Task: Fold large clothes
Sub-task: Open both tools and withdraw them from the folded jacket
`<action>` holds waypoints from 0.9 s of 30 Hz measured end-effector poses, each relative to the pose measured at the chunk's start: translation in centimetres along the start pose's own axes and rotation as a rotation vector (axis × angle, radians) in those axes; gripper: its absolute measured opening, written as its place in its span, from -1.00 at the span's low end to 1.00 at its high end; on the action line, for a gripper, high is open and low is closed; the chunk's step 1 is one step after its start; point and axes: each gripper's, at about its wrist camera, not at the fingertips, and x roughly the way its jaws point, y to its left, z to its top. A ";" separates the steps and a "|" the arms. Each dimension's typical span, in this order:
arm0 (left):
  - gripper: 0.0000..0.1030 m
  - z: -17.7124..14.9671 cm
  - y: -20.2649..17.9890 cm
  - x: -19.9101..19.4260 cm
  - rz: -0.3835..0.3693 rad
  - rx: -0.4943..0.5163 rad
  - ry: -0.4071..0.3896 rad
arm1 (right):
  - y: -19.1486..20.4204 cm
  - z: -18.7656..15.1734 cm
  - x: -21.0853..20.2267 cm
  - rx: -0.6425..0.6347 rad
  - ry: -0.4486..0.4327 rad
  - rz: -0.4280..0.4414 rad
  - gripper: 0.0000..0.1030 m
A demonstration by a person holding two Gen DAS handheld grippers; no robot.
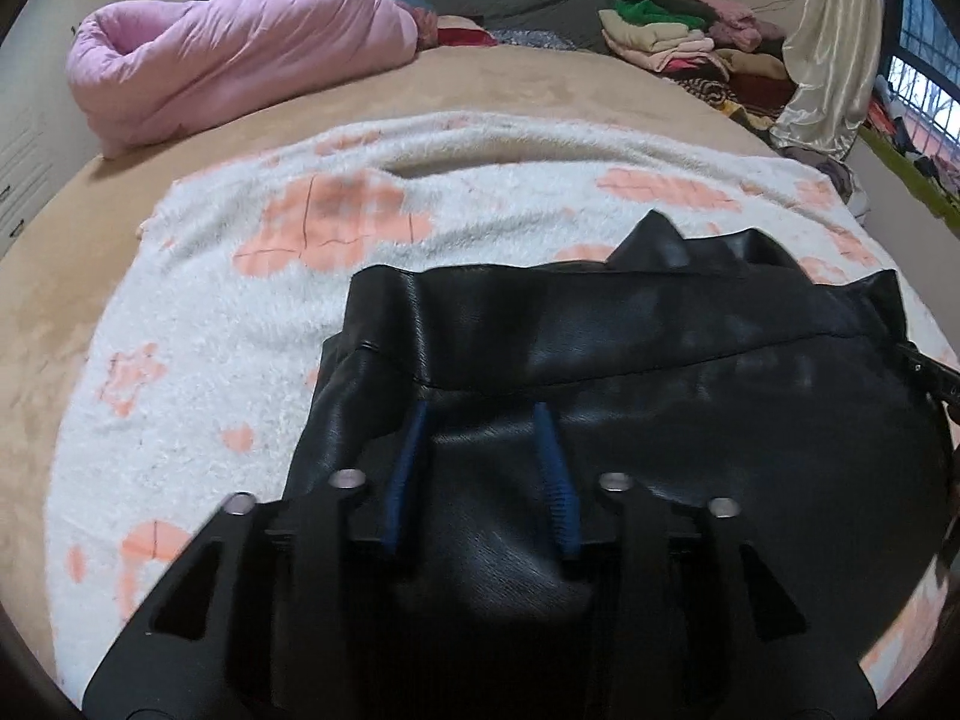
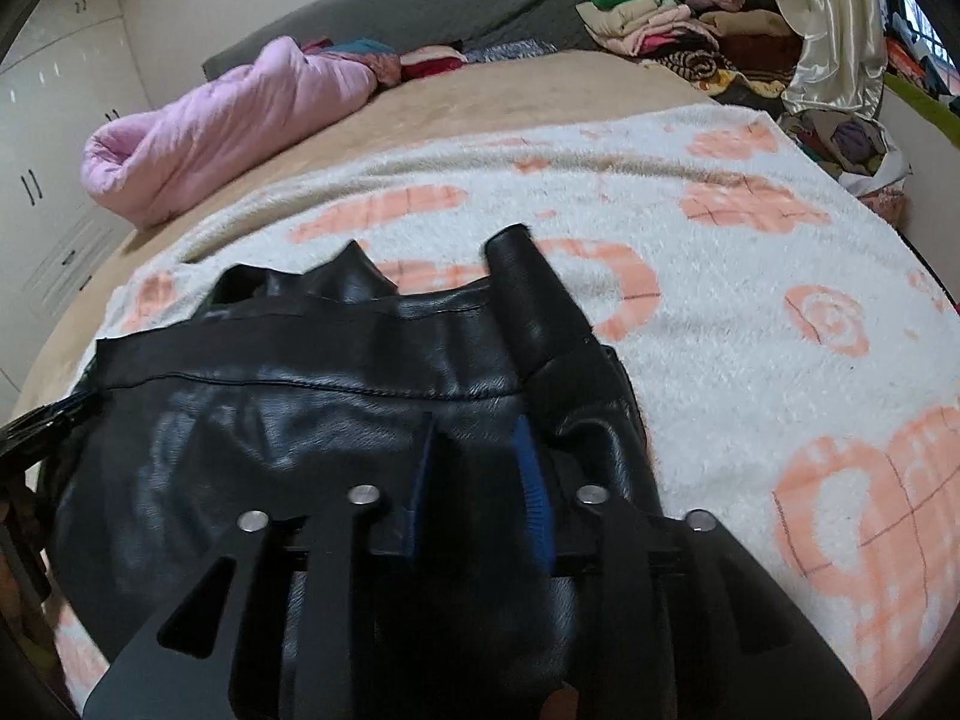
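A black leather garment (image 1: 690, 396) lies bunched on a white fleece blanket with orange flowers (image 1: 210, 330), its collar and a sleeve end poking up at the far side. My left gripper (image 1: 480, 420) hovers over its left part. The blue pads (image 1: 414, 438) stand apart and the leather between them lies flat, so it is open. In the right wrist view the same garment (image 2: 270, 420) fills the lower left. My right gripper (image 2: 475, 426) sits at its right edge beside a rolled sleeve (image 2: 528, 300), with its pads (image 2: 528, 462) closed on a raised fold of leather.
The blanket (image 2: 750, 300) covers a tan bed (image 1: 480, 84). A rolled pink quilt (image 1: 240, 48) lies at the far left, and stacked folded clothes (image 1: 678, 36) at the far right beside a cream curtain (image 1: 828, 48). White cupboards (image 2: 54, 150) stand on the left.
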 end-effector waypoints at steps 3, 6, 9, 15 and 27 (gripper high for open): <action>0.17 0.2 -0.3 -1.6 0.004 -0.004 -0.018 | 0.7 0.0 -1.8 0.002 -0.029 0.025 0.18; 0.60 0.1 -0.4 -3.3 0.032 0.000 -0.052 | 1.4 -0.6 -3.9 -0.014 -0.073 0.015 0.61; 0.74 -0.3 -0.3 -4.6 0.055 0.017 -0.068 | 1.7 -1.3 -5.7 -0.032 -0.090 -0.014 0.81; 0.82 -2.3 0.3 -6.0 0.085 -0.002 -0.043 | 0.9 -3.1 -7.9 -0.010 -0.082 -0.043 0.91; 0.82 -6.1 3.6 -4.4 0.010 -0.197 0.084 | -1.5 -8.3 -7.0 0.102 0.117 0.040 0.91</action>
